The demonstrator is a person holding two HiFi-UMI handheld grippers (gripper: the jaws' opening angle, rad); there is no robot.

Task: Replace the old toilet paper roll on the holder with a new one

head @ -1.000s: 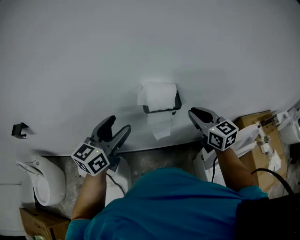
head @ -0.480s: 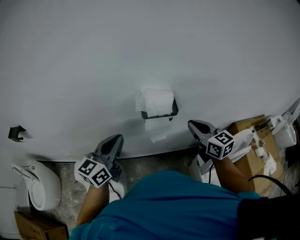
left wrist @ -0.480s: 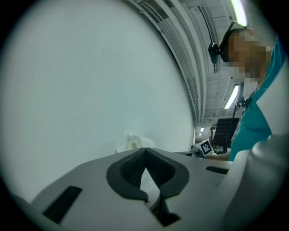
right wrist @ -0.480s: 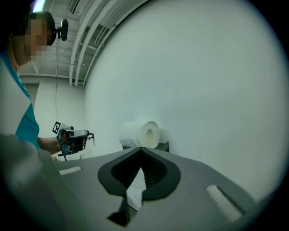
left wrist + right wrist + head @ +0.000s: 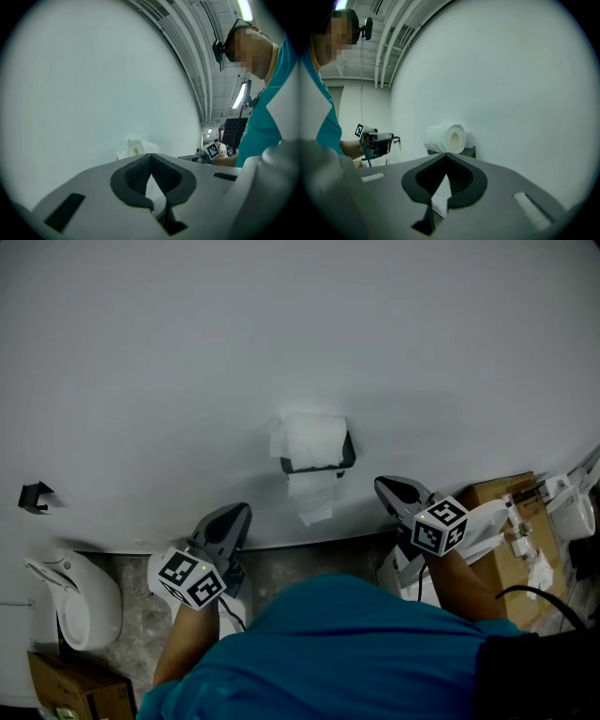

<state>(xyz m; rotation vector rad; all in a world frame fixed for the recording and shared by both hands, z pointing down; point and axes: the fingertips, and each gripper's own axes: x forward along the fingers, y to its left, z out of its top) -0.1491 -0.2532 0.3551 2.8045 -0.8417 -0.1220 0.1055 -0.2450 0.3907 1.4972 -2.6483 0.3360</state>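
Observation:
A white toilet paper roll (image 5: 314, 439) sits on a black wall holder (image 5: 320, 465), with a loose sheet (image 5: 311, 499) hanging below it. My left gripper (image 5: 241, 512) is shut and empty, low and to the left of the roll, well short of it. My right gripper (image 5: 382, 487) is also shut and empty, to the roll's lower right. In the left gripper view the roll (image 5: 135, 148) shows just beyond the shut left gripper (image 5: 151, 156). In the right gripper view the roll (image 5: 447, 138) and holder (image 5: 467, 152) stand ahead of the shut right gripper (image 5: 446, 154).
A plain white wall (image 5: 281, 324) fills most of the view. A white toilet (image 5: 80, 601) and a small black wall hook (image 5: 36, 495) are at the left. Cardboard boxes (image 5: 506, 521) with white fittings stand on the floor at the right, and another box (image 5: 66, 688) at the bottom left.
The left gripper's jaws stood apart a second ago and are now closed. The right gripper's jaws have closed too. The left gripper has dropped slightly.

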